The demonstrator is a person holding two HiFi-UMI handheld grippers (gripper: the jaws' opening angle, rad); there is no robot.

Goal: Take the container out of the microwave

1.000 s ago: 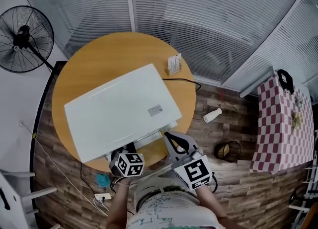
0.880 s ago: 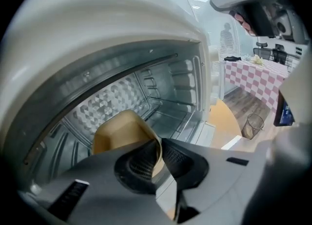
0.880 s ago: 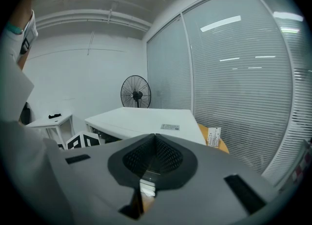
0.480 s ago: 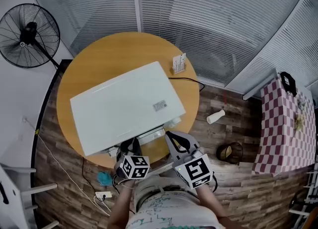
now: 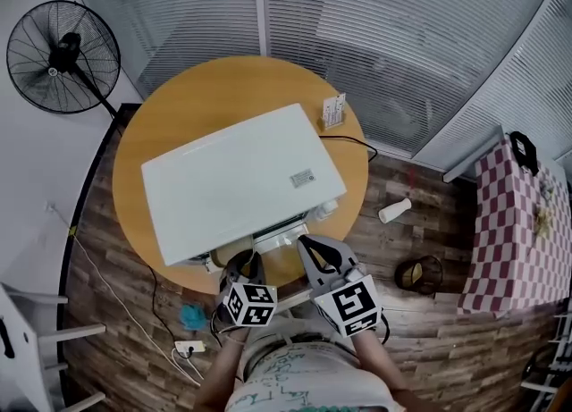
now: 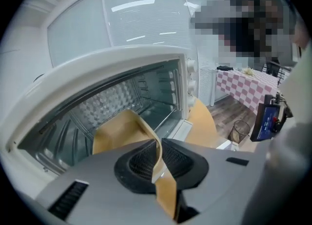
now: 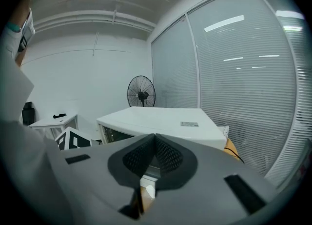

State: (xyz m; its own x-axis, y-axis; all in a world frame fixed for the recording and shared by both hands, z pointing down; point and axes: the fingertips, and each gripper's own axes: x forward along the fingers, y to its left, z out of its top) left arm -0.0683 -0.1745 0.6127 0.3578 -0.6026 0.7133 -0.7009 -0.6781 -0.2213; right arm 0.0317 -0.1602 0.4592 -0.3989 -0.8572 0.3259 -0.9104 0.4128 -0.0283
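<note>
Left gripper view alone looks into the open microwave [image 6: 122, 70], with its ribbed cavity and knobs [image 6: 191, 75] at the right edge; there the left gripper [image 6: 158, 143] has its fingers [image 6: 139, 163] pinched shut on the rim of the brown paper container [image 6: 117, 133], which sits at the cavity's mouth. Head view gives only a tan sliver of that container [image 5: 231, 254] between the microwave's front and the left gripper; it does take in the whole round counter [image 5: 206, 97], a fan [image 5: 63, 46] and a checked cloth [image 5: 514, 222]. Right gripper view shows the right gripper [image 7: 155, 136] with fingers closed together on nothing; the label [image 5: 303, 178] on the microwave's top is too small to read in any view.
</note>
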